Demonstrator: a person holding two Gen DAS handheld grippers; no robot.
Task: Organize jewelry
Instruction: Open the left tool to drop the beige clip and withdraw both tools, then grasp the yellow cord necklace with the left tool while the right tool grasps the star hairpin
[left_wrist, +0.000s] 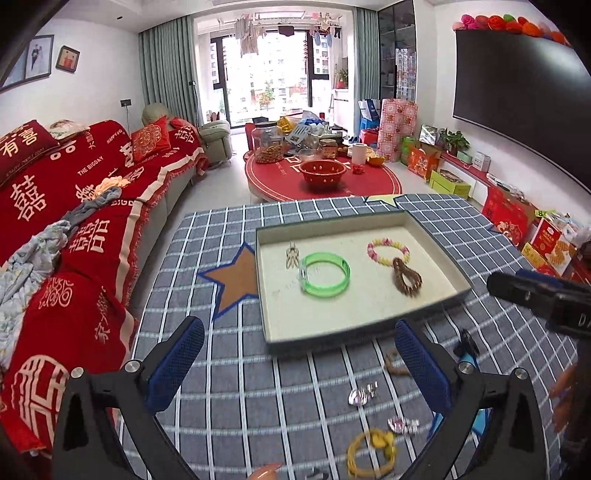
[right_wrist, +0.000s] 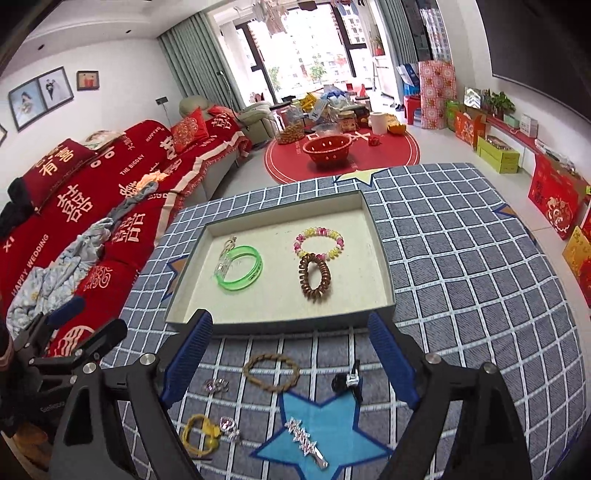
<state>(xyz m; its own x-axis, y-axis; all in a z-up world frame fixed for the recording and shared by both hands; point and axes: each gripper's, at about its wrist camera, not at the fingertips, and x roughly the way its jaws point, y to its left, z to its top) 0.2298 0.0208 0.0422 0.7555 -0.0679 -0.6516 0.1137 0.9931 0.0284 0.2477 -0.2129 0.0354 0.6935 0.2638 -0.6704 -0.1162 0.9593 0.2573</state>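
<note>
A shallow open box on the checked cloth holds a green bangle, a small clip, a pastel bead bracelet and a brown spiral tie. In front of it lie a braided brown ring, a black clip, a rhinestone clip, clear gem pieces and a yellow hair tie. My left gripper and right gripper are both open and empty, above these loose pieces.
The right gripper's body shows at the right of the left wrist view. A red-covered sofa runs along the left. A round red table with a jar and bowl stands beyond. Boxes line the right wall.
</note>
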